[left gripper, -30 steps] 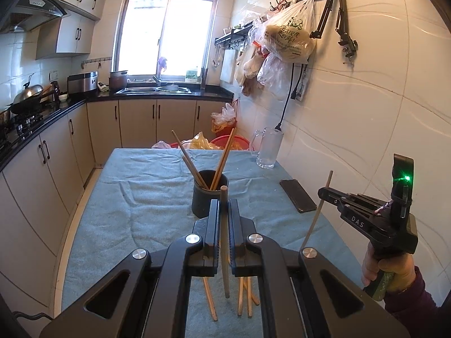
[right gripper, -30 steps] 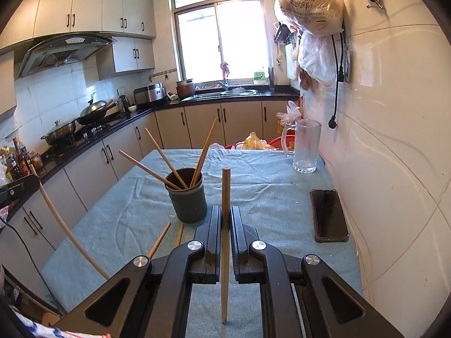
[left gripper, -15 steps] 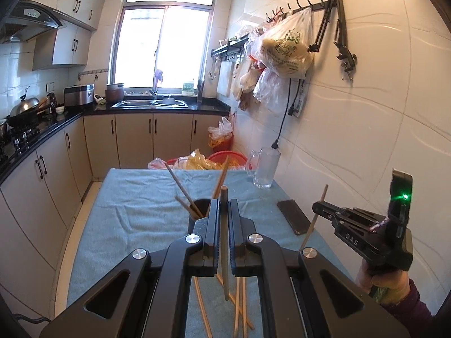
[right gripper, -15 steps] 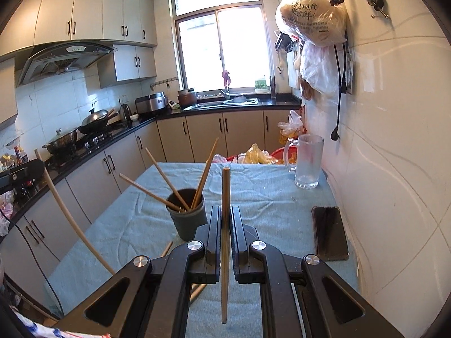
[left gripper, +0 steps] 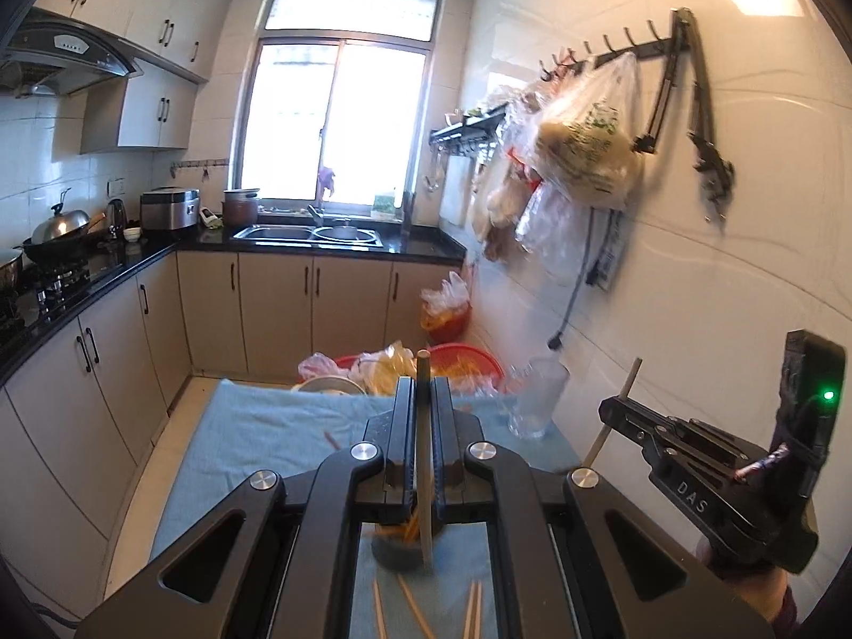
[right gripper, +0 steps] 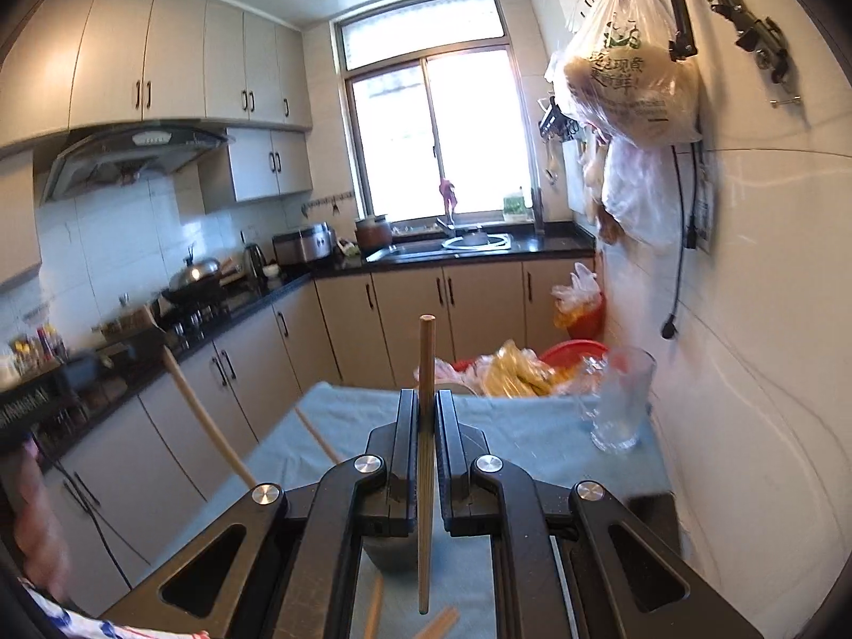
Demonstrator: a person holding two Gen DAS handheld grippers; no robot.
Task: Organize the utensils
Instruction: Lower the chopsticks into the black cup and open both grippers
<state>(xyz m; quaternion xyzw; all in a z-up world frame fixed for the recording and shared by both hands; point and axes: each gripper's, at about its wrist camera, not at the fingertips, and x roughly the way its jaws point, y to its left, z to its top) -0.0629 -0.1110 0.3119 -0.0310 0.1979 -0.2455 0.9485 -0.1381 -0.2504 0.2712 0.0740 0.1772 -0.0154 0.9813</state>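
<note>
Your left gripper (left gripper: 423,410) is clenched on a single wooden chopstick (left gripper: 423,458), which stands nearly upright between the jaws, its top end poking above them and its lower end hanging over the table. Your right gripper (right gripper: 426,420) is likewise clamped on its own chopstick (right gripper: 425,458), also close to vertical.

Below both grippers sits the dark holder cup (left gripper: 399,554), toward the near end of the table (left gripper: 255,426) with its blue cloth; orange-brown sticks appear to lean inside it, though blur and the gripper bodies hide most of the cup. More loose chopsticks (left gripper: 415,607) lie flat on the cloth at the near edge, just in front of the cup.

A clear glass jug (right gripper: 617,399) stands at the far right corner of the table, next to the tiled wall. A dark phone (right gripper: 652,506) lies along the right edge, partly hidden behind your right gripper. Beyond the far edge sit red basins with plastic bags (left gripper: 452,362).
</note>
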